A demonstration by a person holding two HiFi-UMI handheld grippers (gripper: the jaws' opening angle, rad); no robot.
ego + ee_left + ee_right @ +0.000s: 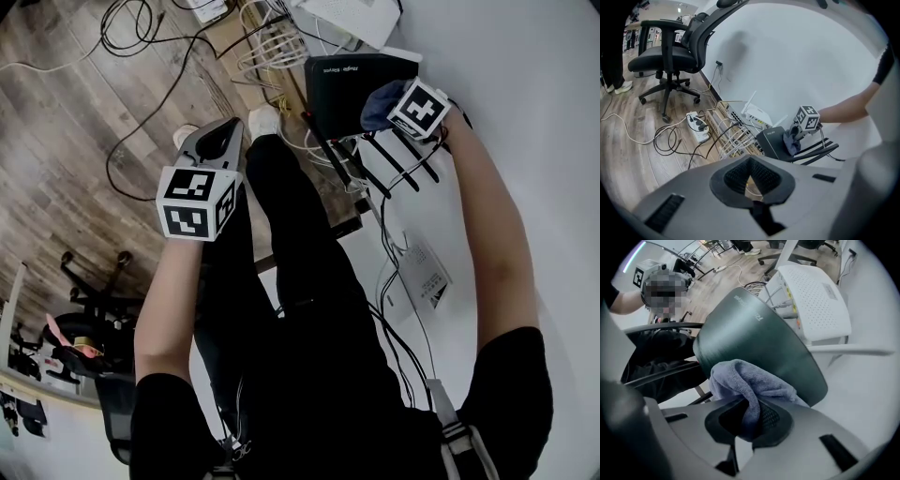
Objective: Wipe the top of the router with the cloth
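The right gripper pinches a bunched blue-grey terry cloth in its jaws, pressing it onto the flat black plastic router, probably for rubbing. The left gripper, jaws together and empty, hangs well aside, out of the way.

Bunched blue-grey cloth on flat top of black router.

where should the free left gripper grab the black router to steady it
Probably the thin left edge of the black router, coming from the person's left, fingers above and below. Its body is a wide flat slab, so only the thickness should fit, and that side is clear of the cloth in the right gripper and of the antennas.
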